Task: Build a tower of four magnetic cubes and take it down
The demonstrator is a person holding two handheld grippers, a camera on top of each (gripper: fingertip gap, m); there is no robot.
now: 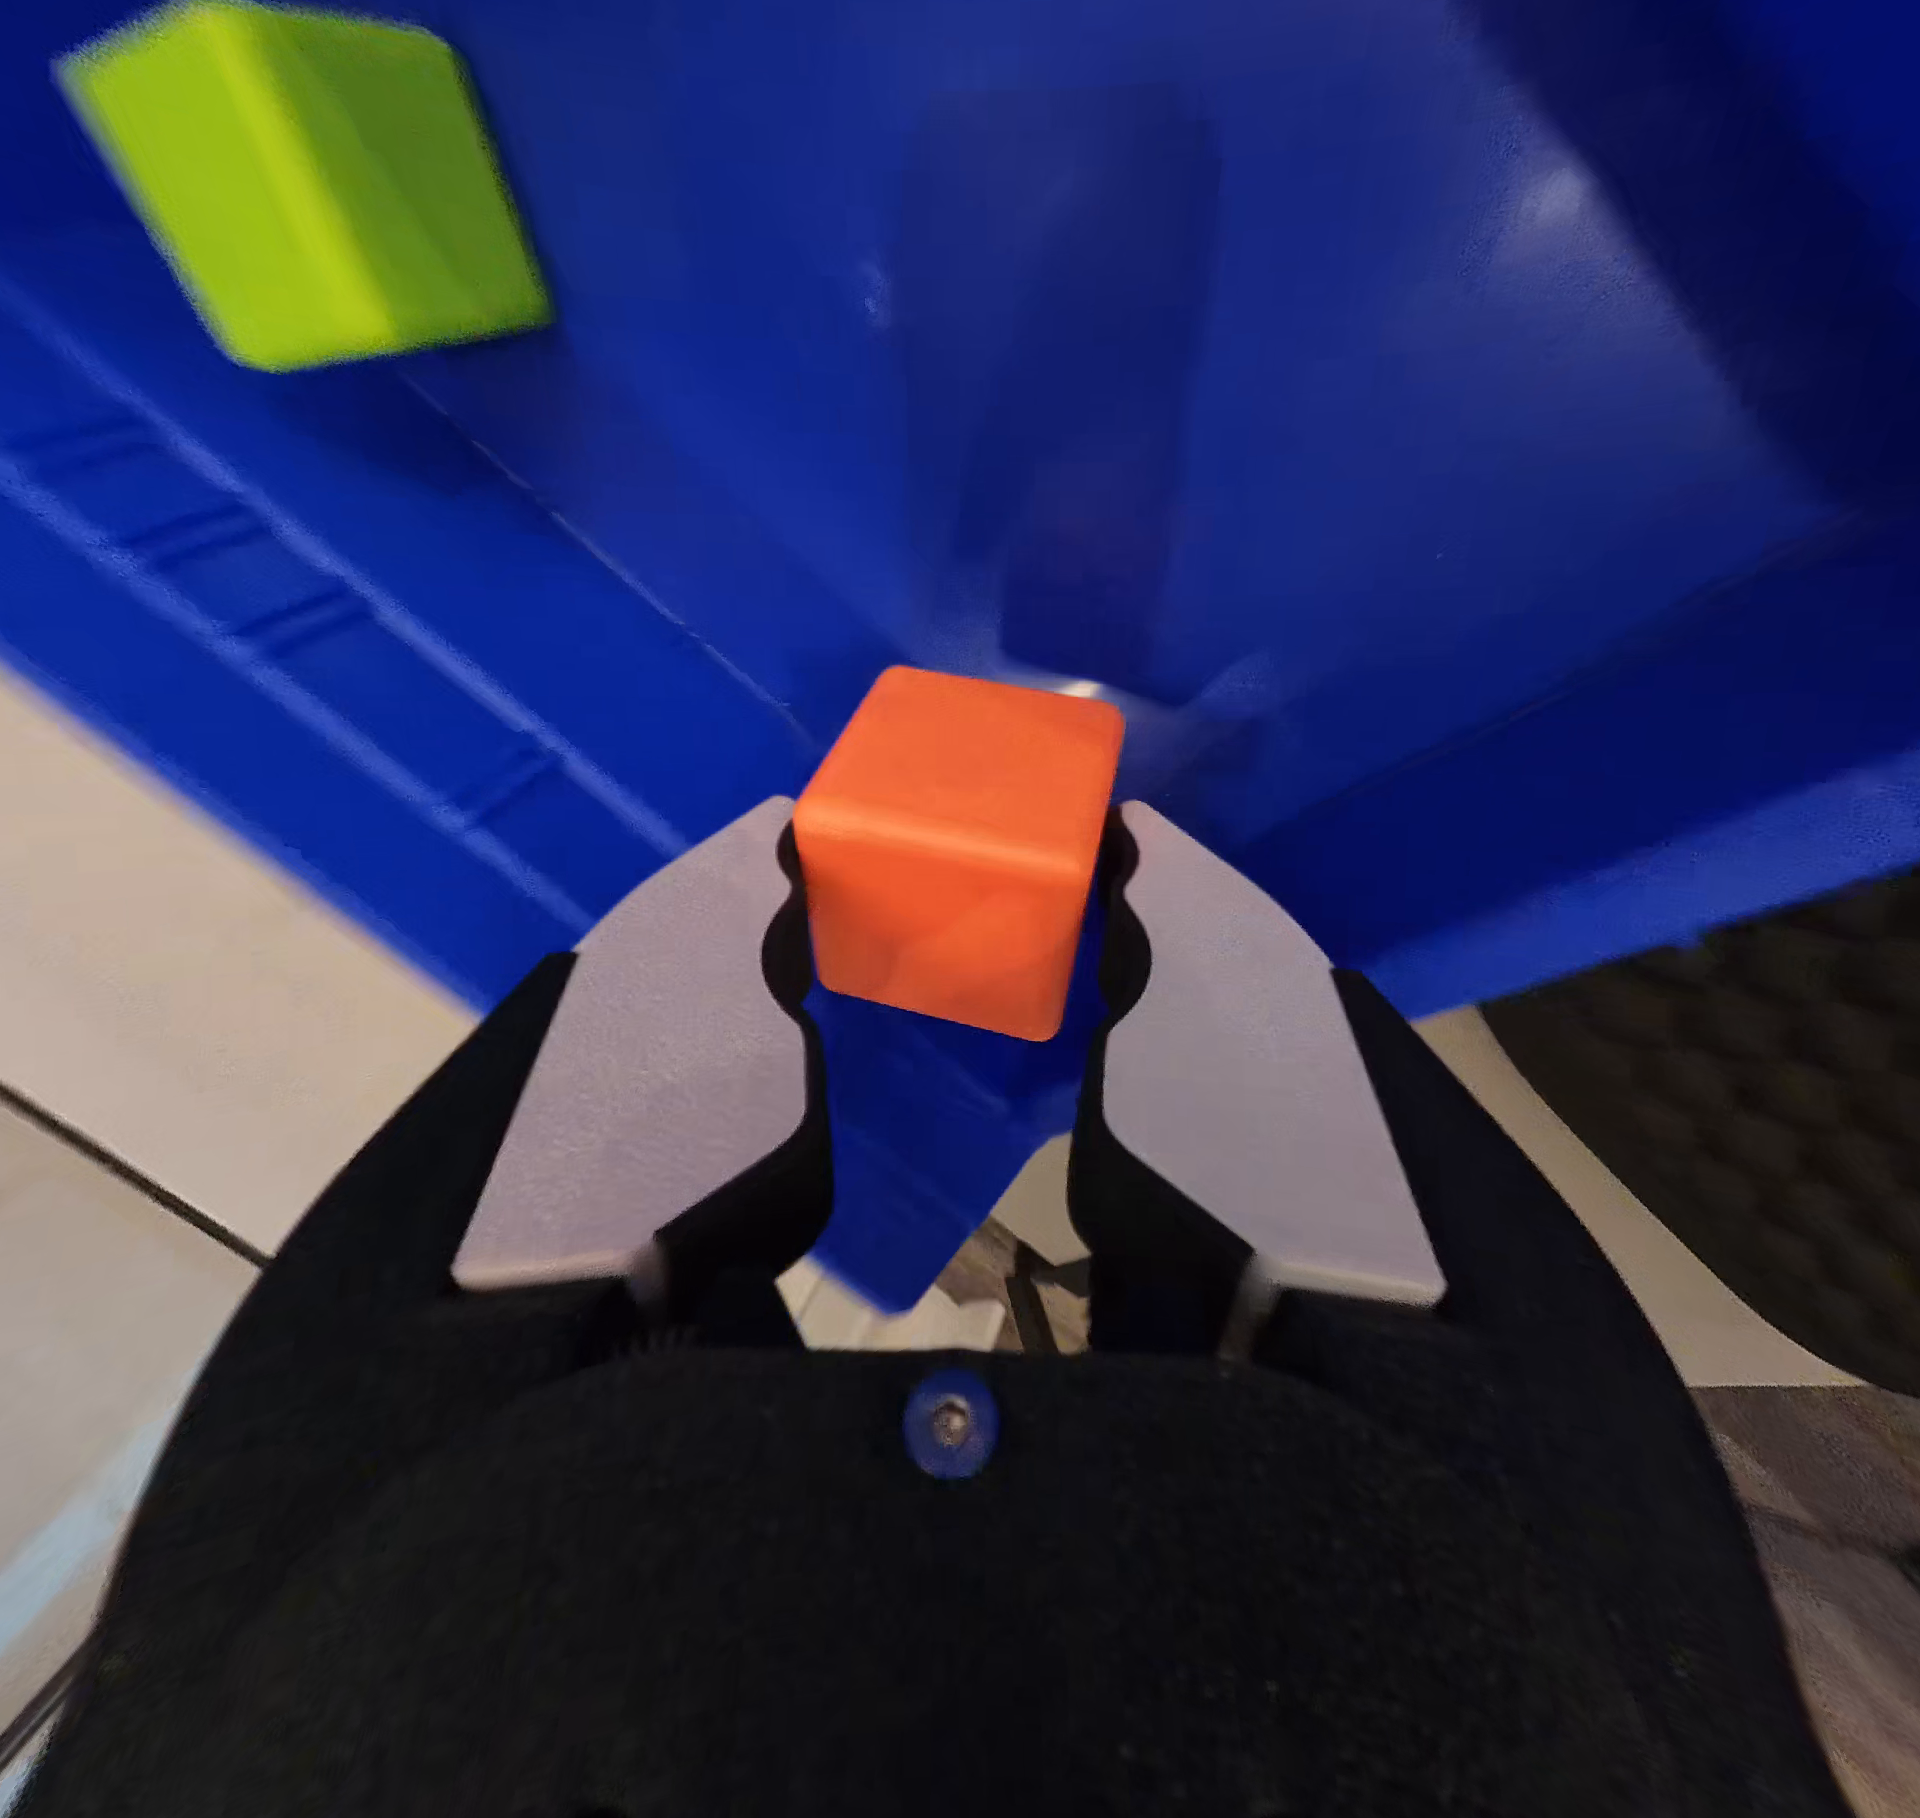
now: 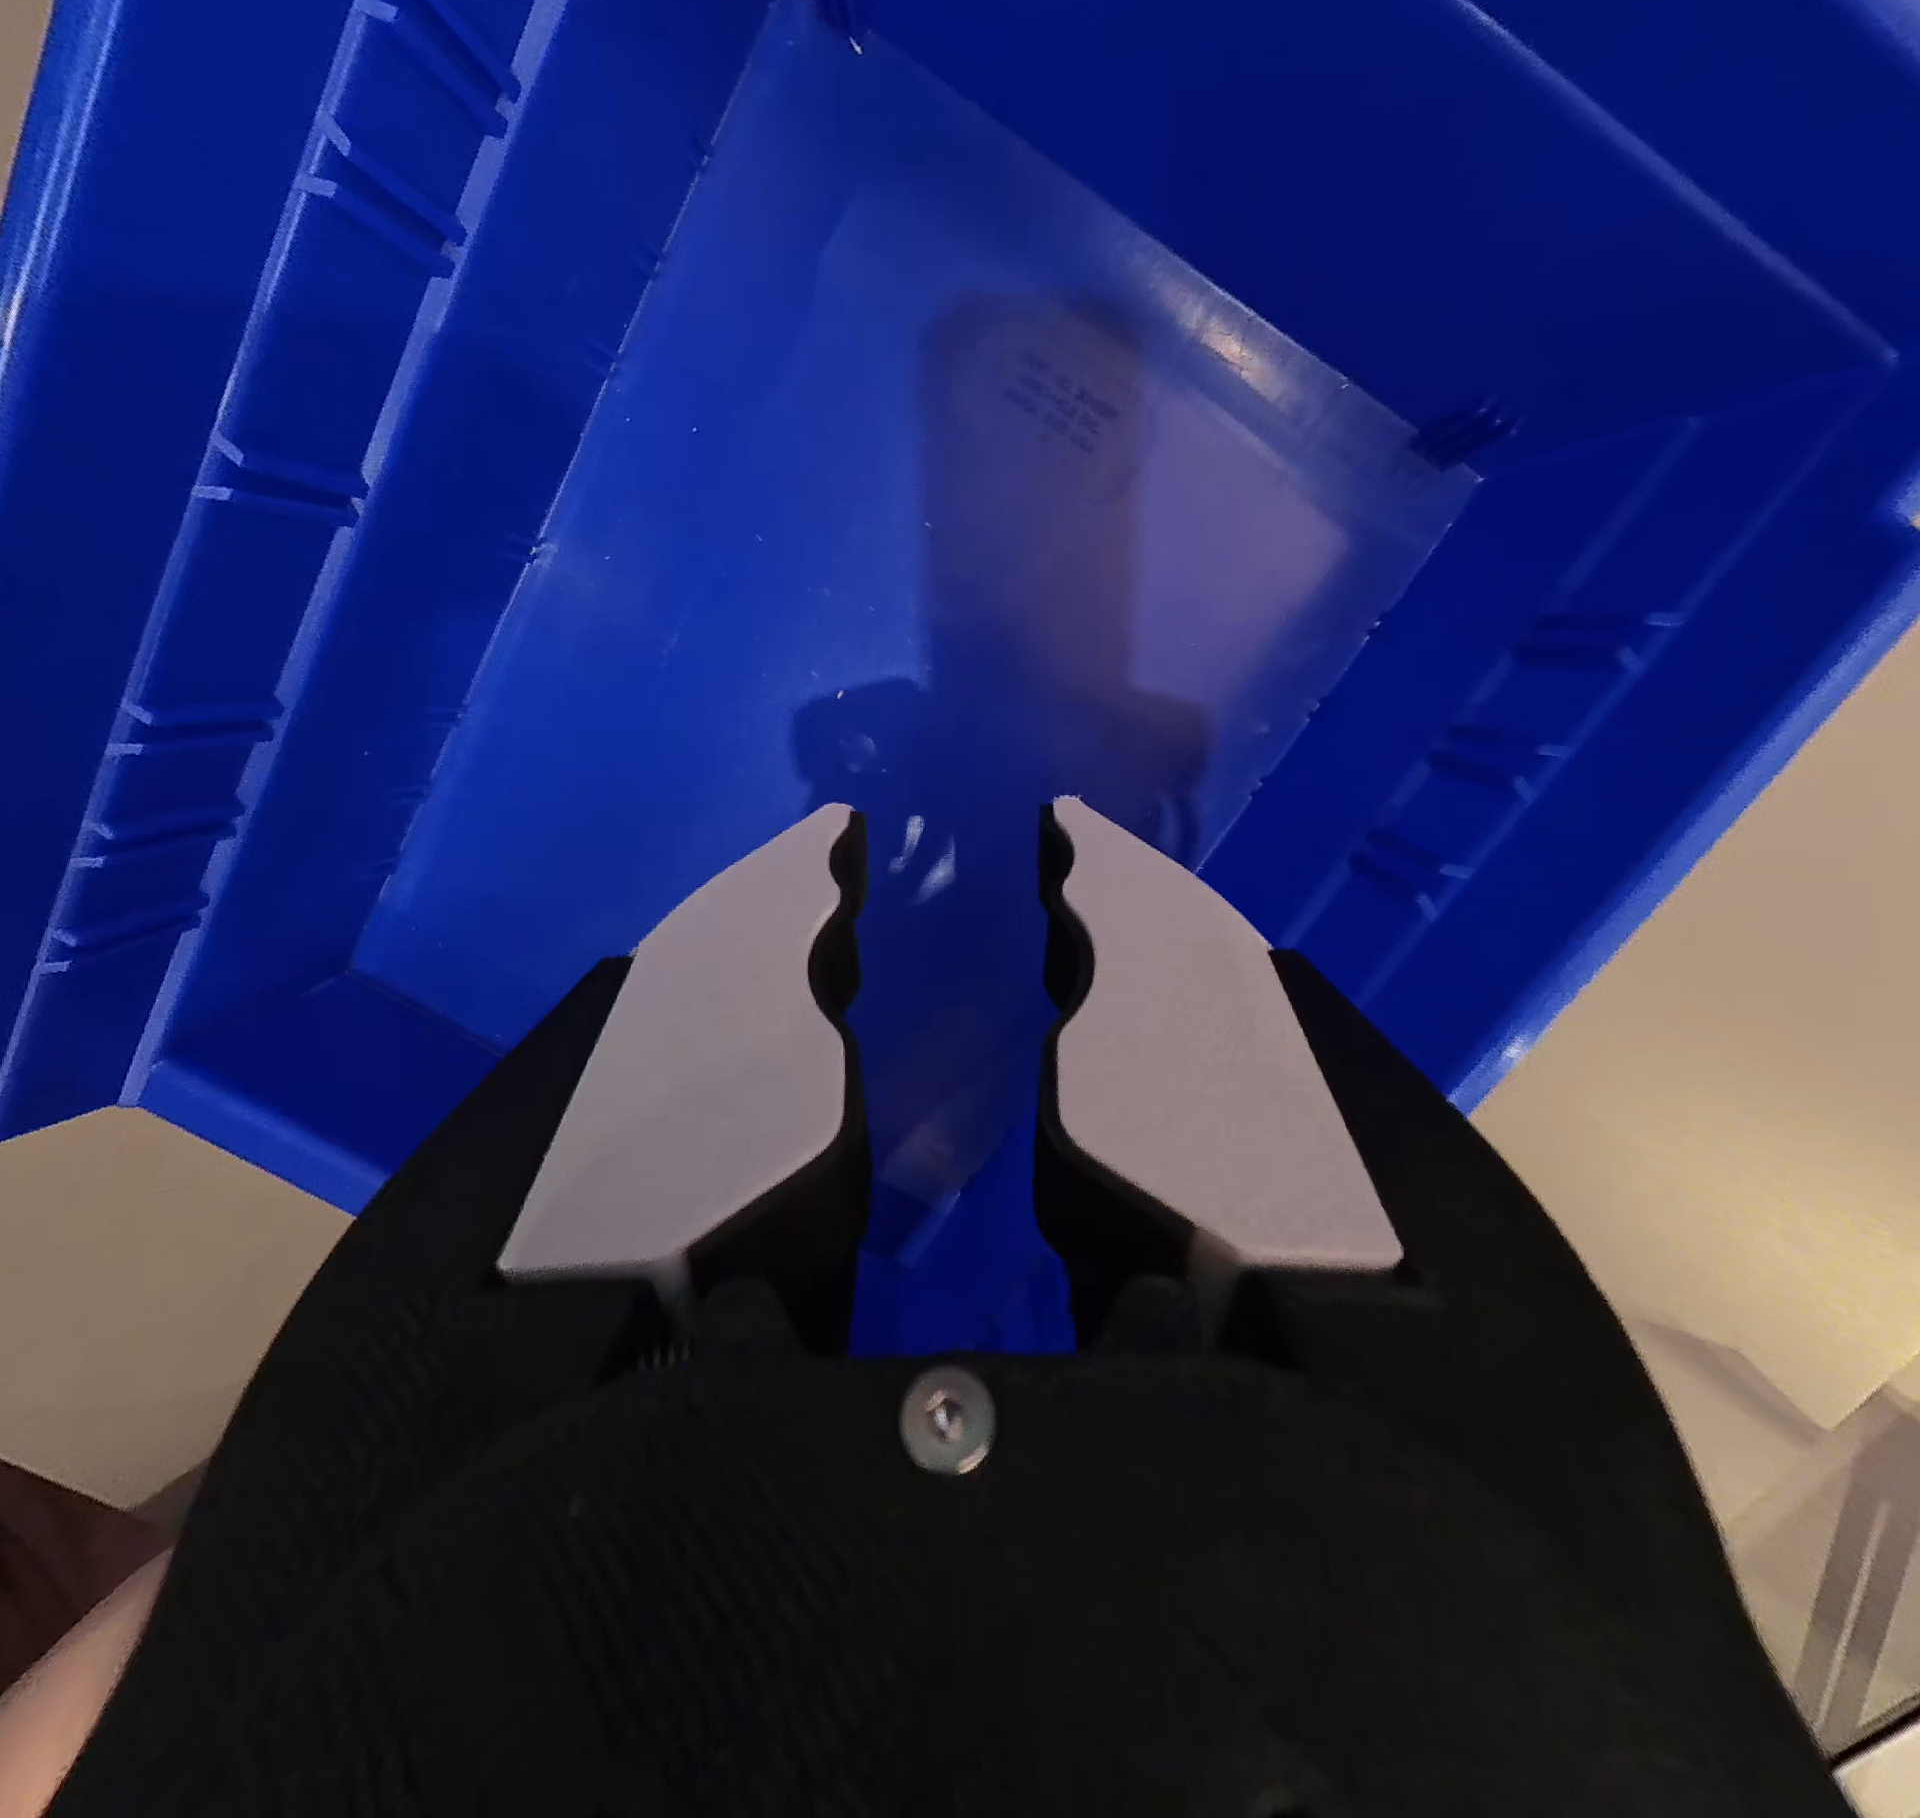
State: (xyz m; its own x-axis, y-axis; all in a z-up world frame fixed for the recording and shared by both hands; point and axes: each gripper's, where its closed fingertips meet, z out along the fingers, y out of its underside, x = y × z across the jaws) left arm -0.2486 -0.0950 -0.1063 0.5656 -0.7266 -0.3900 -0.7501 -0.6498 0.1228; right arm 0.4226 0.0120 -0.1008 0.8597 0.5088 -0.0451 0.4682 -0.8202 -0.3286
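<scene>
In the left wrist view, the left gripper (image 1: 951,833) clamps an orange cube (image 1: 951,849) between its fingertips, held above the near corner of a blue plastic bin (image 1: 1299,366). Farther in, near the bin's left wall, a lime-green cube (image 1: 312,179) lies on the bin floor, blurred, well apart from the orange one. Pale tabletop (image 1: 156,885) shows outside the bin's left rim, and a dark textured mat (image 1: 1714,1093) at the right.

The right wrist view shows neither cube. The right gripper (image 2: 954,812) hangs above the bin (image 2: 312,521) with its jaws apart and nothing between them, over the glossy floor, which reflects the tool. Beige tabletop (image 2: 1662,1041) surrounds the bin.
</scene>
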